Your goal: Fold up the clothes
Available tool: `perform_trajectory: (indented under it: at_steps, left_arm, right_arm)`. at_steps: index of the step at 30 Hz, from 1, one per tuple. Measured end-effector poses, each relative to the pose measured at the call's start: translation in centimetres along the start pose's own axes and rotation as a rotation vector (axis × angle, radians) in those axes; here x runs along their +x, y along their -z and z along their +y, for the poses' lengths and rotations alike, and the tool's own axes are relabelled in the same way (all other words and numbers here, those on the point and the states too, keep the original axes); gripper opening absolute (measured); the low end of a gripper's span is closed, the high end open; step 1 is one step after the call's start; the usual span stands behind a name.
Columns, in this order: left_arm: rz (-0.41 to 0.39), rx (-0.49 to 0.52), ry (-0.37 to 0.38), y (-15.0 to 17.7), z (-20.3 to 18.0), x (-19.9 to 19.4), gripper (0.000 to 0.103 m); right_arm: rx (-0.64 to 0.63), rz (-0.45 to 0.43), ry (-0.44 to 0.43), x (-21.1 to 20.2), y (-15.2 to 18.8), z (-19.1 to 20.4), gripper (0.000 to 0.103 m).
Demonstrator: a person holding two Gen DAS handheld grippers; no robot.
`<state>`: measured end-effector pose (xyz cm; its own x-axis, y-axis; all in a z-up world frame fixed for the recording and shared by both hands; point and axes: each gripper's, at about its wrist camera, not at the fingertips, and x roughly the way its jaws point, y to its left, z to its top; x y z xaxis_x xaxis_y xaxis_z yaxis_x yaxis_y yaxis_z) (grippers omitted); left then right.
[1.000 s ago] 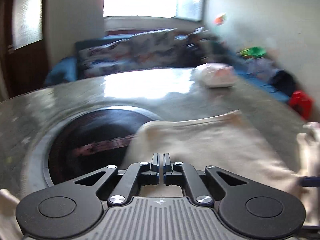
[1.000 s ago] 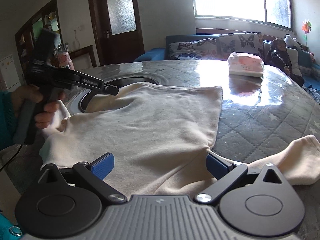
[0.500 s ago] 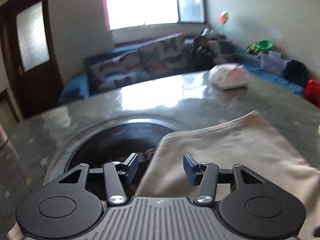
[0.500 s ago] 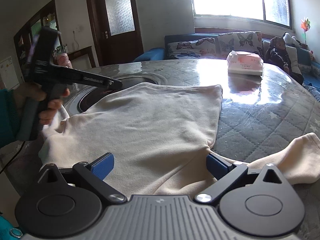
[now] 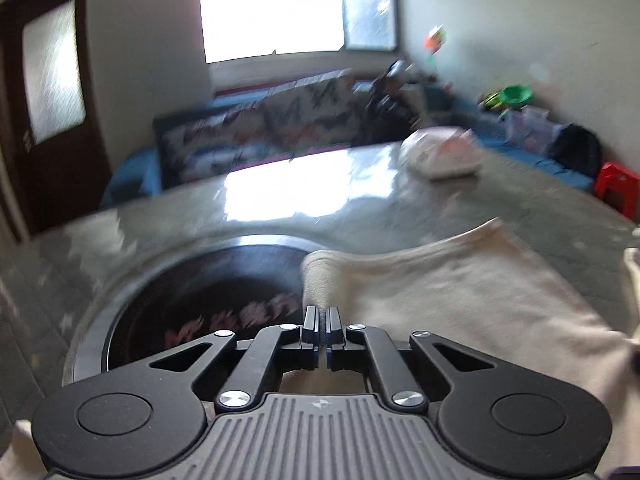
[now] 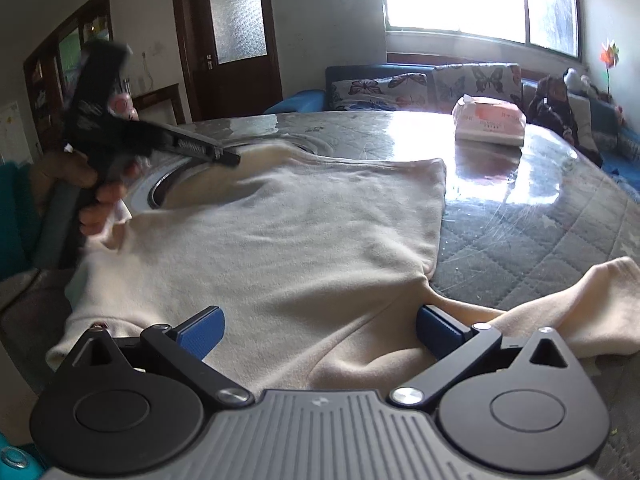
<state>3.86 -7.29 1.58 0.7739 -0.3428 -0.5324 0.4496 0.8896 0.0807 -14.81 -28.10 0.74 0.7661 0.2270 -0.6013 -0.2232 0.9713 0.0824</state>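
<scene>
A cream sweatshirt (image 6: pixel 288 240) lies spread flat on the round table, one sleeve (image 6: pixel 560 304) trailing to the right. In the left wrist view the garment (image 5: pixel 460 292) fills the lower right. My left gripper (image 5: pixel 323 320) is shut at the garment's far left hem corner, which looks lifted; whether cloth is pinched is not clear. It also shows in the right wrist view (image 6: pixel 228 156), held by a hand. My right gripper (image 6: pixel 318 328) is open, jaws wide, low over the near part of the sweatshirt by the armpit.
The quilted grey table (image 6: pixel 540 232) has a dark round inset hotplate (image 5: pixel 192 300) under the garment's left edge. A pack of tissues (image 6: pixel 490 122) sits at the far side. A sofa (image 6: pixel 420 84) and a door (image 6: pixel 232 32) stand beyond.
My left gripper opened half a second ago and has now shut at the hem corner, which has risen slightly. The right gripper has stayed open and still.
</scene>
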Motion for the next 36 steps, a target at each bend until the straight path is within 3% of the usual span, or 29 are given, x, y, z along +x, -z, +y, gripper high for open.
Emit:
perform_trajectory:
  at_steps: [4,6,10,14,16,18,21,23,25,28,34,35,36]
  left_arm:
    - [-0.014,0.09,0.14,1.0,-3.0,-2.0,0.003]
    - [0.026,0.125,0.213,1.8,-4.2,-2.1,0.004]
    - [0.005,0.154,0.298,1.8,-4.8,-3.3,0.011]
    - [-0.051,0.113,0.244,0.4,-3.4,-3.7,0.024]
    - [-0.019,0.062,0.18,-0.1,-2.4,-2.4,0.037]
    - [0.045,0.017,0.127,-0.4,-1.6,-0.6,0.043]
    - [0.119,-0.015,0.124,-0.4,-1.1,1.6,0.05]
    - [0.131,-0.007,0.141,-0.2,-1.1,2.3,0.048]
    - [0.118,0.015,0.129,-0.2,-1.3,2.4,0.022]
    - [0.084,0.017,0.097,-0.7,-0.7,2.2,0.01]
    - [0.055,-0.053,-0.051,-2.0,3.6,2.4,0.007]
    - [0.06,-0.072,-0.064,-2.2,4.5,2.5,0.007]
    - [0.075,-0.102,-0.027,-2.1,4.9,2.4,0.008]
  right_arm:
    - [-0.009,-0.002,0.011,0.0,0.1,0.2,0.103]
    - [-0.006,-0.003,0.01,0.0,0.1,0.2,0.103]
    - [-0.005,-0.003,0.007,-0.1,0.1,0.1,0.103]
    - [-0.005,-0.005,0.007,0.0,0.0,0.1,0.103]
    - [-0.003,-0.006,0.008,0.0,0.0,0.1,0.103]
    - [-0.001,-0.007,0.007,0.0,0.1,0.0,0.103]
    - [0.0,-0.007,0.006,-0.1,0.1,0.0,0.103]
    - [0.001,-0.006,0.005,0.0,0.0,0.0,0.103]
    - [0.001,-0.004,0.003,0.0,0.0,-0.1,0.103]
    - [0.005,0.002,-0.007,-0.2,-0.2,-0.2,0.103]
    - [0.003,0.01,-0.043,-0.5,-2.1,-1.4,0.103]
    - [-0.003,0.009,-0.046,-0.4,-2.6,-1.7,0.103]
    - [-0.01,0.008,-0.049,-0.4,-3.1,-2.0,0.103]
